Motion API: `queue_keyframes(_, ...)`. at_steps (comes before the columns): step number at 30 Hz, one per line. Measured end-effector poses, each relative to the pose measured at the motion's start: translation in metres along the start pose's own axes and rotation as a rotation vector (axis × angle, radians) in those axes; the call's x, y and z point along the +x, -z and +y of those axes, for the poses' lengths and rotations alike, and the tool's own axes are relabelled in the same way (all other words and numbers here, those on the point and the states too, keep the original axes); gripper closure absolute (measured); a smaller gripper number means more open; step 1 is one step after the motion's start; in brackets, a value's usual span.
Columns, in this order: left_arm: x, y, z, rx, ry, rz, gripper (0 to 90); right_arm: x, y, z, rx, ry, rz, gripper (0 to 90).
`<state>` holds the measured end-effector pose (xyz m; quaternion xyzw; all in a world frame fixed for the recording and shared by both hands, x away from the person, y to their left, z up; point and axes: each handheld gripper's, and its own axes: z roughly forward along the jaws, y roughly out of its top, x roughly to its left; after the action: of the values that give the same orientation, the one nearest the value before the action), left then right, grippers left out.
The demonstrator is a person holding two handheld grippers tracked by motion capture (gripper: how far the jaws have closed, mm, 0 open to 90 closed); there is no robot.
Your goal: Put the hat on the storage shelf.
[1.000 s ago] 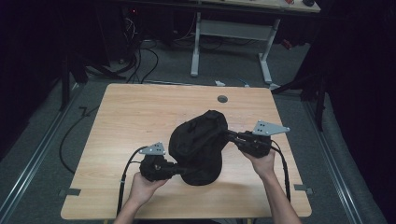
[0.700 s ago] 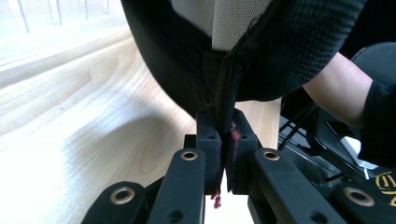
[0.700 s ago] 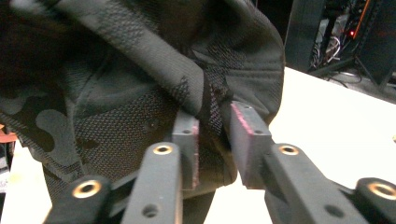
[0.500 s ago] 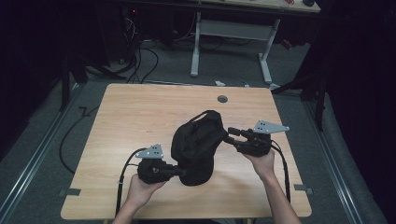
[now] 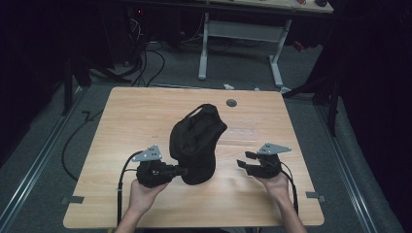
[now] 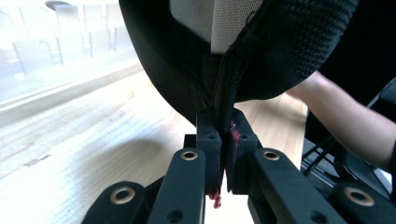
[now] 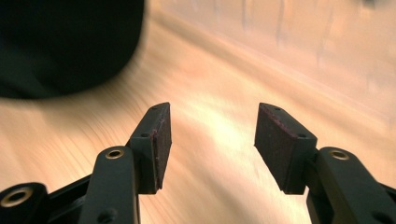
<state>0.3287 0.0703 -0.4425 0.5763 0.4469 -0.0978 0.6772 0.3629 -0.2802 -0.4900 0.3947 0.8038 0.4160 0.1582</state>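
Note:
A black fabric bag [image 5: 197, 141] stands upright in the middle of the wooden table [image 5: 136, 116]. My left gripper [image 5: 183, 170] is at the bag's lower left edge. In the left gripper view its jaws [image 6: 225, 135] are shut on a seam or strap of the bag [image 6: 280, 46], which has a pale mesh patch. My right gripper [image 5: 244, 163] is to the right of the bag, apart from it. The right gripper view shows it [image 7: 212, 140] open with nothing between its pads, and the bag [image 7: 60, 42] dark at upper left.
A round grey grommet [image 5: 231, 102] is set in the table near its far edge. Beyond the table stands a white desk frame [image 5: 243, 43] with cables on the floor [image 5: 145, 58]. The person's right forearm [image 6: 345, 121] shows in the left gripper view.
My right gripper let go of the bag's top, opened, and drew back to the right and nearer the front edge. The bag stays upright in the left gripper.

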Motion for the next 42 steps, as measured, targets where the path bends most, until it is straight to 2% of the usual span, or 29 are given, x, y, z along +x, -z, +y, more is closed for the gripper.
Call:
queue_keyframes(3, -0.002, 0.003, 0.003, -0.034, -0.024, 0.007, 86.1, -0.002, -0.006, -0.018, 0.064, 0.002, -0.063, 46.0)
queue_keyframes(6, -0.003, 0.005, 0.006, -0.056, -0.031, 0.010, 86.1, -0.005, -0.010, -0.030, 0.101, -0.003, -0.106, 45.8)
queue_keyframes(7, -0.003, 0.005, 0.008, -0.071, -0.031, 0.010, 86.1, -0.005, -0.010, -0.030, 0.101, -0.003, -0.106, 45.8)
queue_keyframes(8, -0.003, 0.005, 0.010, -0.089, -0.031, 0.014, 86.2, -0.007, -0.012, -0.037, 0.122, -0.007, -0.129, 45.6)
queue_keyframes(10, -0.003, 0.005, 0.013, -0.107, -0.036, 0.019, 86.1, -0.006, -0.012, -0.041, 0.098, -0.003, -0.142, 45.3)
queue_keyframes(15, -0.001, 0.003, 0.021, -0.138, -0.049, 0.031, 86.2, -0.008, -0.012, -0.042, 0.100, -0.032, -0.177, 42.5)
queue_keyframes(17, 0.000, 0.002, 0.024, -0.147, -0.051, 0.036, 86.2, -0.008, -0.012, -0.042, 0.101, -0.037, -0.185, 39.6)
queue_keyframes(28, 0.003, -0.005, 0.039, -0.186, -0.075, 0.070, 86.2, -0.008, -0.012, -0.041, 0.103, -0.039, -0.187, 37.2)
queue_keyframes(37, 0.004, -0.016, 0.047, -0.195, -0.105, 0.079, 86.2, -0.009, -0.012, -0.041, 0.104, -0.040, -0.188, 36.8)
queue_keyframes(42, 0.008, -0.022, 0.054, -0.198, -0.121, 0.105, 86.2, -0.009, -0.012, -0.041, 0.104, -0.040, -0.187, 36.7)
